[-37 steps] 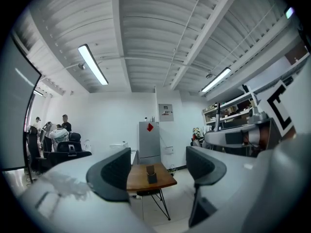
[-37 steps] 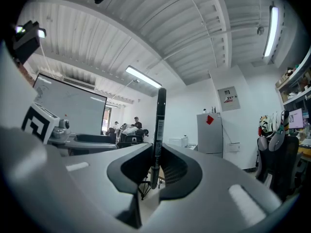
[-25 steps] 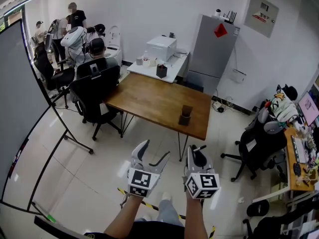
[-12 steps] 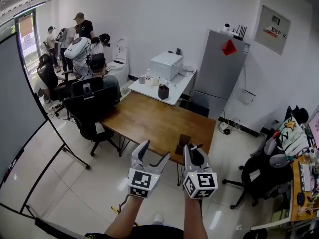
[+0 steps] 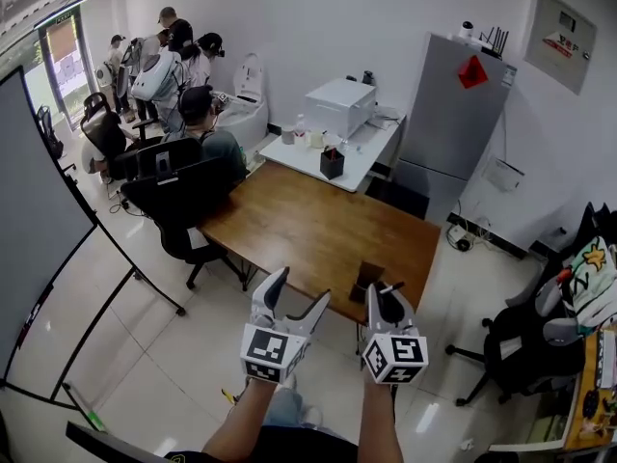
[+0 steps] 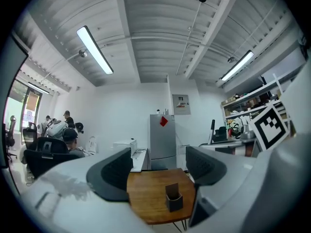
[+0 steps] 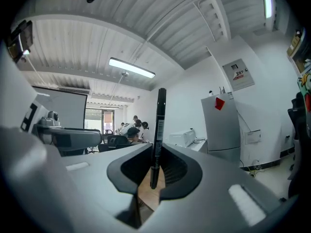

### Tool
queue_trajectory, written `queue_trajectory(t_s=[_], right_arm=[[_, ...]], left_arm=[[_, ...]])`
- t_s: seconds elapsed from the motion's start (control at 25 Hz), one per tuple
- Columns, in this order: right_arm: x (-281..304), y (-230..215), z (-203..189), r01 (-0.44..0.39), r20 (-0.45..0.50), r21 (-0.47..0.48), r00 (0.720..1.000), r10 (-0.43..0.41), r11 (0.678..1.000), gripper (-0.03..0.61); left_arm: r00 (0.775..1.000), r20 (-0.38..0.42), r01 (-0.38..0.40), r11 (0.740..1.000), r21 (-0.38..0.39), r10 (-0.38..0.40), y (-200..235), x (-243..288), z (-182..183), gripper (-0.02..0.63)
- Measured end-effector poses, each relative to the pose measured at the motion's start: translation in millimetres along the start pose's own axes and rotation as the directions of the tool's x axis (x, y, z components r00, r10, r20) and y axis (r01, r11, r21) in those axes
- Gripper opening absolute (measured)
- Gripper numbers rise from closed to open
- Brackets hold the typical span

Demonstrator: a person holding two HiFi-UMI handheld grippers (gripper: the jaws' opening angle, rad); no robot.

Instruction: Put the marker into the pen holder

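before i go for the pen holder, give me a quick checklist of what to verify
1. marker held in the right gripper: ok, fingers shut on it, marker upright.
2. left gripper free: ok, open, nothing between its fingers.
3. pen holder standing upright: ok, near the front edge of the table.
4. Holder's opening free: cannot tell.
5. Marker above the holder: not ok, the holder lies ahead of both grippers.
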State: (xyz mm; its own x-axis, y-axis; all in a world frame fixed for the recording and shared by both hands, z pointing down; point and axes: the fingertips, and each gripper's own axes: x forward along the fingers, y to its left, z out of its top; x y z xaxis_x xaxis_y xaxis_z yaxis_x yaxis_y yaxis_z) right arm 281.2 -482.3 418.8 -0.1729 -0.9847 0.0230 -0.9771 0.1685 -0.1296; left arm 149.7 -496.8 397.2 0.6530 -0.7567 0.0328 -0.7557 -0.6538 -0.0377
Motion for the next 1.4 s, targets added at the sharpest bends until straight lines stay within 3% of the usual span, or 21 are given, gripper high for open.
queue_trajectory(t_s=[0.32,0.68,0.92,1.2,1.4], right_arm=[[63.3,-46.3,7.4,0.053,-0.010,-0.024,0.999,-0.053,0.998,0.049],[142.1,-91.7,44.0,0.134,0.037,-0.074,0.991,-0.131,0.988,0.049],[155.6,-112.7,19.2,0.193,-0.025,-0.081,0.980,-0.196,0.978,0.049],[157.0,-134.1,-42.1,0.250,-0.121,-0.037,0.960,-0.253,0.967,0.049],[158.0,-146.3,-77.3,0.257,-0.144,-0.021,0.956,-0.257,0.966,0.049]], left_arm=[[0.998,-0.017,0.065,0.998,0.012,-0.065,20.7,90.1,-14.1,0.348],[0.982,0.027,0.185,0.982,0.046,-0.186,41.2,196.2,7.6,0.345],[0.974,0.002,0.226,0.971,0.081,-0.227,59.2,230.4,-12.5,0.344],[0.934,-0.105,0.341,0.940,-0.014,-0.341,46.0,250.2,-83.7,0.344],[0.918,-0.164,0.360,0.932,-0.037,-0.361,37.5,264.3,-113.5,0.329]])
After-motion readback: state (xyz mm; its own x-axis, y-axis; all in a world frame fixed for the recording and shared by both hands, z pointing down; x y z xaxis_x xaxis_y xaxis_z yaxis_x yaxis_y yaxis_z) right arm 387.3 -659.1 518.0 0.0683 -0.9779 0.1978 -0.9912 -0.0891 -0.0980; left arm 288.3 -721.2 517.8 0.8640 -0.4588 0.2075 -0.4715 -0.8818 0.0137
